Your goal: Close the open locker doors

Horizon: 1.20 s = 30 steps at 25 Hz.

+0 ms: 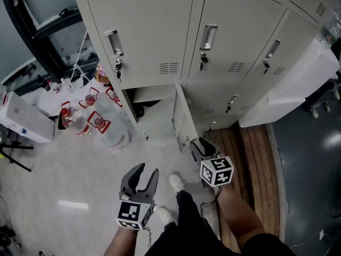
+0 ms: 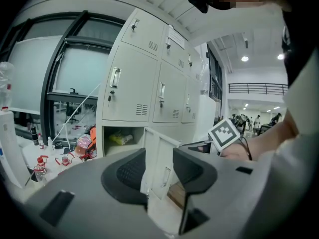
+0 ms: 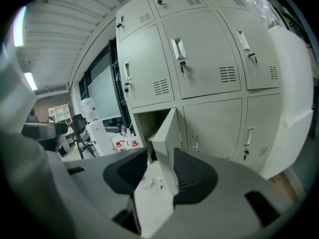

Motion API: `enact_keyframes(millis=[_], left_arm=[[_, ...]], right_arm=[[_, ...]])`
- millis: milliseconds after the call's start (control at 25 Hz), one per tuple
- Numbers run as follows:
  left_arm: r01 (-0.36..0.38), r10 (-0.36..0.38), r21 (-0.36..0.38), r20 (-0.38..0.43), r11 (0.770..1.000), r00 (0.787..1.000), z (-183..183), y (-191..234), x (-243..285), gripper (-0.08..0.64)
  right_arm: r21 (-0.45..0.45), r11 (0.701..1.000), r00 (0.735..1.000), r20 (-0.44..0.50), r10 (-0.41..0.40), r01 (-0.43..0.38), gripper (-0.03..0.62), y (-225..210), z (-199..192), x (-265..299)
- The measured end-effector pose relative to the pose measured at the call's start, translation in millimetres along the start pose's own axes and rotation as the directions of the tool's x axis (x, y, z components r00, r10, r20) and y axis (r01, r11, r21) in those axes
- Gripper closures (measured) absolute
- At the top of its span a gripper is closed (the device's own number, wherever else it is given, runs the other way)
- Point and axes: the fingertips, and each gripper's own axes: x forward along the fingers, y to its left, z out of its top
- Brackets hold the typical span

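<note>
A bank of pale grey lockers [image 1: 160, 31] stands ahead. One bottom-row door [image 1: 184, 119] hangs open, swung out toward me, and its compartment [image 1: 152, 96] shows dark behind it. My left gripper [image 1: 143, 176] hovers low over the floor in front of that door, open and empty. My right gripper [image 1: 201, 145] is just right of the door's edge, also open with nothing in it. In the left gripper view the open door [image 2: 158, 156] shows beyond the gripper [image 2: 158, 171], well clear of its jaws. The right gripper view frames the door [image 3: 167, 141] the same way past the gripper [image 3: 160, 176].
Several large water bottles [image 1: 88, 119] with red handles lie on the floor left of the lockers, beside a white box [image 1: 24, 122]. A white panel [image 1: 298, 84] leans against the right-hand lockers. Wooden boards [image 1: 250, 159] cover the floor at the right. My feet [image 1: 176, 183] are below.
</note>
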Motion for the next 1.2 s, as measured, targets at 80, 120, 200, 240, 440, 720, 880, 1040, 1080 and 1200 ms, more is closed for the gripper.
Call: enact_keyframes(millis=[80,120,200,240,440,720,880,1040,1080,1200], left_arm=[[0.005,-0.005,0.0,-0.004,1.0,1.0,-3,3,5,0.386],[0.006,-0.006,0.0,-0.006,1.0,1.0,-4,5,7,0.383],[0.008,-0.008,-0.002,-0.013,1.0,1.0,-8,8,12,0.381],[0.009,-0.009,-0.004,-0.016,1.0,1.0,-9,10,14,0.379],[0.011,-0.011,-0.019,-0.025,1.0,1.0,-15,17,26,0.379],[0.001,-0.003,-0.04,-0.033,0.999,0.999,-21,29,33,0.379],[-0.019,0.017,-0.052,-0.031,0.998,0.999,-21,38,33,0.379],[-0.045,0.044,-0.057,-0.027,0.997,0.999,-21,49,27,0.379],[-0.053,0.052,-0.059,-0.026,0.997,0.998,-22,53,26,0.379],[-0.078,0.077,-0.067,-0.024,0.995,0.997,-23,61,21,0.379]], right_arm=[[-0.002,1.0,1.0,-0.006,-0.006,0.006,0.43,-2,-4,7],[-0.005,1.0,1.0,-0.008,-0.009,0.009,0.43,-3,-5,10],[-0.013,1.0,1.0,-0.009,-0.014,0.014,0.431,-5,-6,16],[-0.019,1.0,1.0,-0.009,-0.016,0.016,0.437,-5,-7,19],[-0.08,0.997,1.0,-0.005,-0.022,0.022,0.477,-1,-10,30],[-0.171,0.985,1.0,-0.021,0.017,-0.02,0.484,32,-12,40],[-0.174,0.984,0.999,-0.025,0.03,-0.034,0.483,53,-11,53],[-0.155,0.988,1.0,-0.018,0.021,-0.024,0.48,69,-9,64],[-0.149,0.989,1.0,-0.017,0.017,-0.019,0.479,72,-9,67],[-0.13,0.991,1.0,-0.011,-0.007,0.005,0.477,81,-7,75]])
